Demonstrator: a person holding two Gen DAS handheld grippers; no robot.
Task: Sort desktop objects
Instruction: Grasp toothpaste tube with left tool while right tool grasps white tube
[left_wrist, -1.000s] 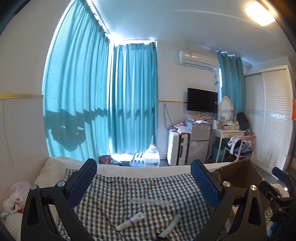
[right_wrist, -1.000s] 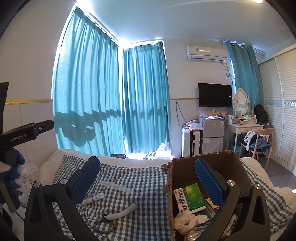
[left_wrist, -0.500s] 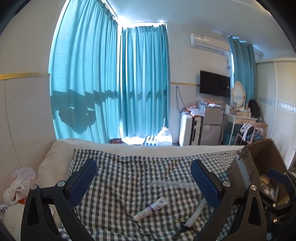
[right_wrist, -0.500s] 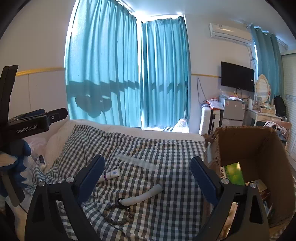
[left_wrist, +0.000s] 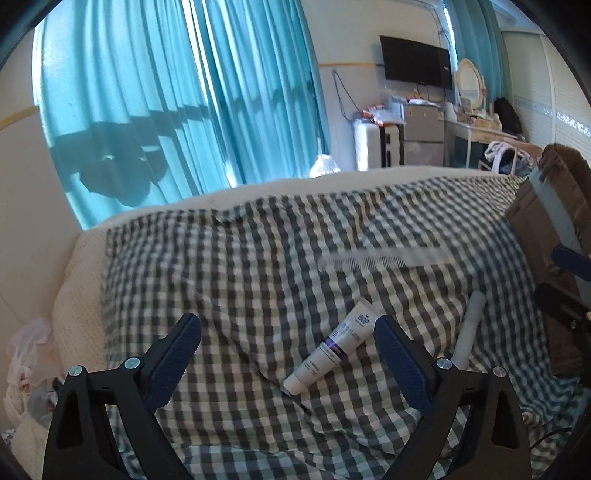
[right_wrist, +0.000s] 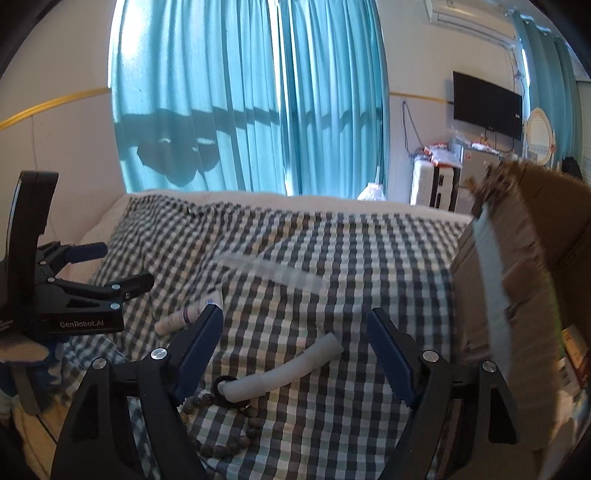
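Checked cloth, left wrist view: a grey-and-white gingham cloth (left_wrist: 258, 280) is spread over a cream knitted cover (left_wrist: 79, 295).
Left gripper: the black left gripper with blue pads (left_wrist: 287, 354) hangs above the cloth, its jaws wide apart and closing a little, with nothing gripped.
Tube: a white squeeze tube with a purple band (left_wrist: 334, 349) lies on the cloth between the two fingers, nearer the right-hand pad (left_wrist: 400, 363), untouched as far as can be seen.
Comb: a clear plastic comb (left_wrist: 384, 258), blurred, lies farther back on the cloth.
Hose piece: a pale grey bent tube (left_wrist: 468, 328) lies right of the squeeze tube.
Box: a brown cardboard box (left_wrist: 532, 229) stands at the right edge of the cloth.

Checked cloth, right wrist view: the same gingham (right_wrist: 369, 258) fills the middle.
Right gripper: the black right gripper with blue pads (right_wrist: 295, 350) has its jaws well apart and closing; the pale grey bent tube (right_wrist: 284, 373) lies on the cloth between them, not pressed by either pad.
Beads: a string of brown round beads (right_wrist: 225, 432) curls under the tube's near end, beside a black ring (right_wrist: 223, 386).
Squeeze tube: it (right_wrist: 184, 317) lies to the left, partly behind the left-hand finger.
Comb: blurred, farther back (right_wrist: 273, 271).
Box: the cardboard box (right_wrist: 517, 266) stands open on the right, with printed packets inside.
Other gripper: the left gripper (right_wrist: 110, 269) shows at the left edge, jaws apart.
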